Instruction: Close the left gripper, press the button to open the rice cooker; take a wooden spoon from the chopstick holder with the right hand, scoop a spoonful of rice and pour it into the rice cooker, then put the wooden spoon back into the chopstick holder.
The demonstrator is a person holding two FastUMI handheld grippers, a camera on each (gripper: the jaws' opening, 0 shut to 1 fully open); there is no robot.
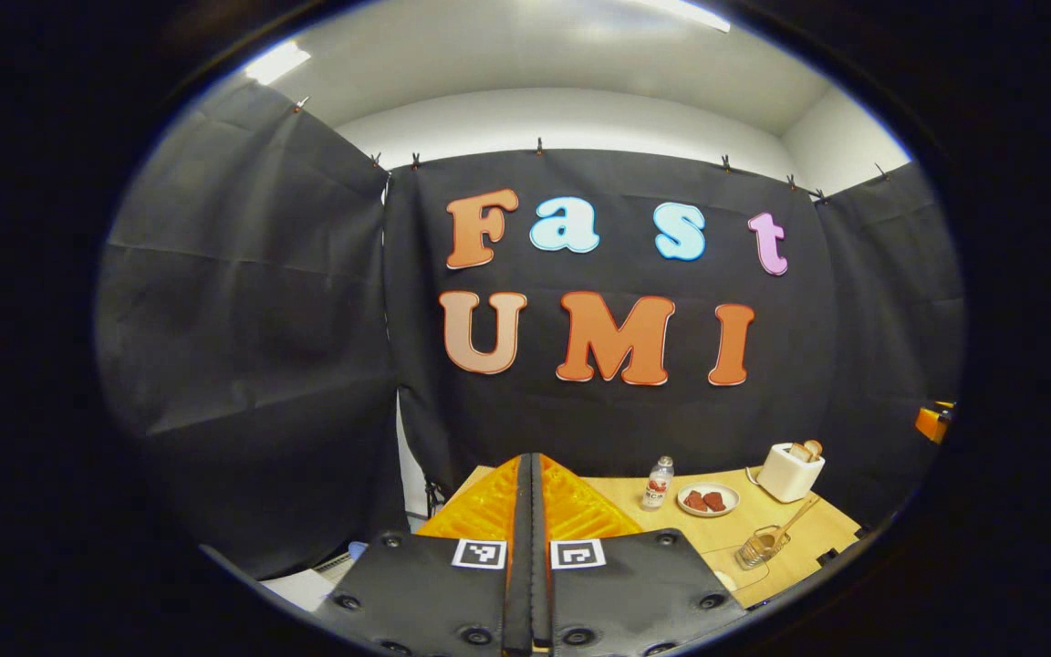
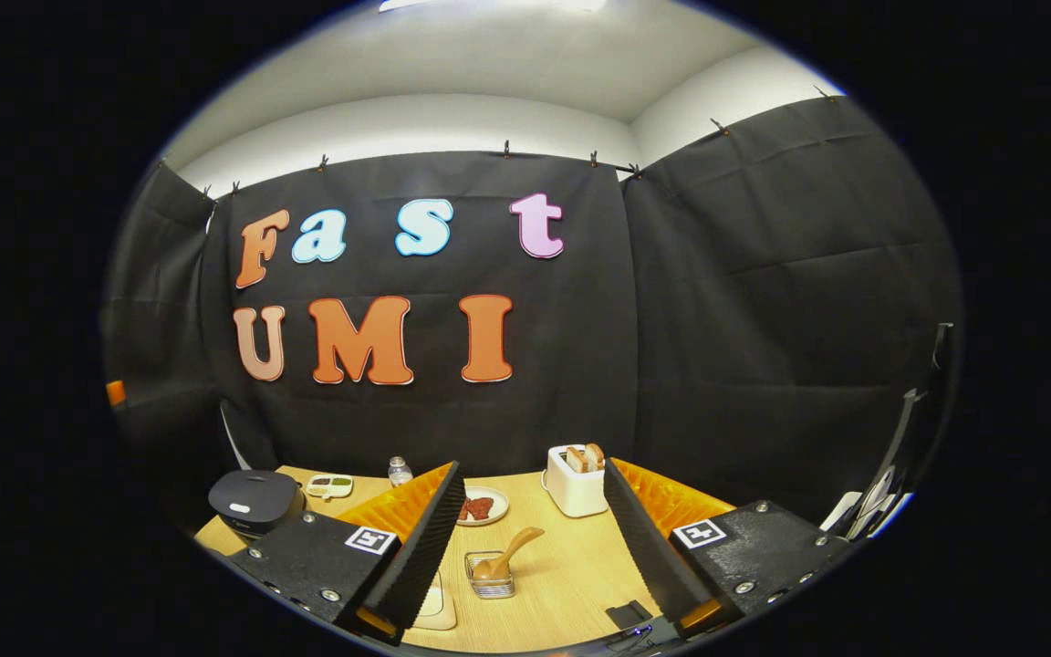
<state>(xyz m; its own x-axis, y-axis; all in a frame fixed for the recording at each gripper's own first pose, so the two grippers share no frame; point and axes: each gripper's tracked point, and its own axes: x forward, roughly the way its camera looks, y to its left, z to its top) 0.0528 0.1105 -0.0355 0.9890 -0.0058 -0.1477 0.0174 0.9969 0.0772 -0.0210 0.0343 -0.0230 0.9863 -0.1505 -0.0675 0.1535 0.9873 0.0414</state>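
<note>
Above the wooden bench (image 2: 571, 566), both grippers are held in the air, clear of every object. Left gripper (image 1: 530, 511): jaws pressed together along their whole length, nothing between them, pointing toward the booth's cloth wall. Right gripper (image 2: 535, 538): jaws spread wide and empty, framing the middle of the bench.

Right gripper view: the rice cooker (image 2: 254, 499), dark-topped with its lid down, sits at the far left of the bench. A small wire chopstick holder (image 2: 489, 577) stands between the spread jaws, nearer the camera, with the wooden spoon (image 2: 509, 553) resting in it, bowl down and handle leaning up to the right. Behind it lie a plate of reddish food (image 2: 480, 507), a white toaster (image 2: 576, 481) with bread slices in its slots, a small bottle (image 2: 399, 471), and a divided dish (image 2: 328, 485) just beside the rice cooker.

Left gripper view: the same holder, toaster, plate and bottle appear to the right of the closed jaws.
</note>
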